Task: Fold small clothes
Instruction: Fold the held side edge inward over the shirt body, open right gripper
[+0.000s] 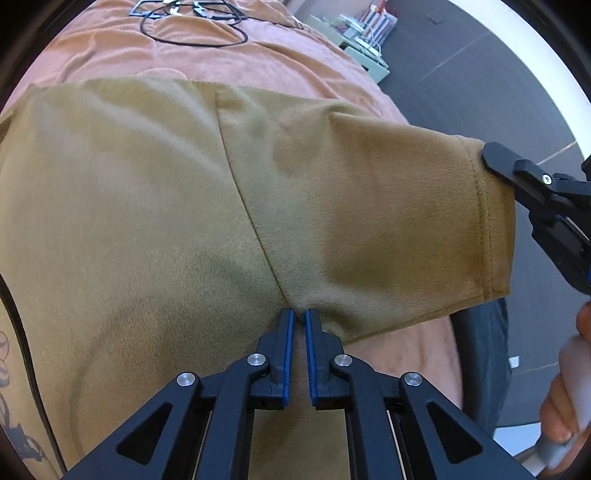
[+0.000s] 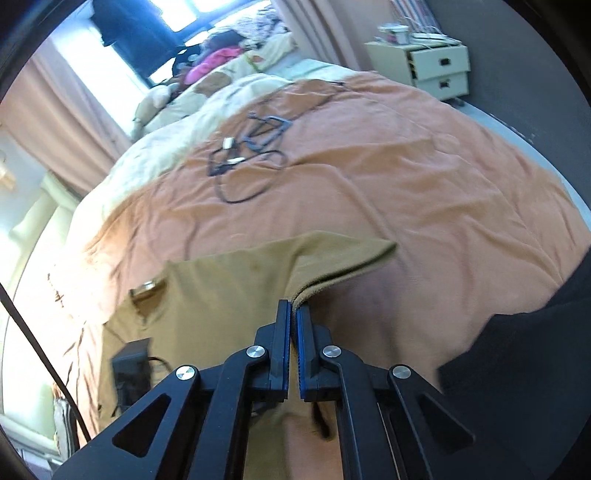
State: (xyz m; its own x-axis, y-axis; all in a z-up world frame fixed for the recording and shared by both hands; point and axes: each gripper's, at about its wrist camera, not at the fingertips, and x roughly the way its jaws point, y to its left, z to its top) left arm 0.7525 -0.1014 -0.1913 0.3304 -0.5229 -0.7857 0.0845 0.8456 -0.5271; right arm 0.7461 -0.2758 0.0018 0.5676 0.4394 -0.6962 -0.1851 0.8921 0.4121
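Each fisheye camera sits just behind its own hand-held gripper, looking forward and steeply down along the fingers. The left wrist view hangs close over the tan shirt (image 1: 184, 221); the right wrist view takes in more of the bed (image 2: 424, 177). Both share the shirt, orange bedspread and black cable (image 1: 192, 33).

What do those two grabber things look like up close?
Each is black plastic. The left gripper and right gripper have two straight fingers lined with ridged blue pads, angled linkage arms with triangular cut-outs, and round silver pivot pins.
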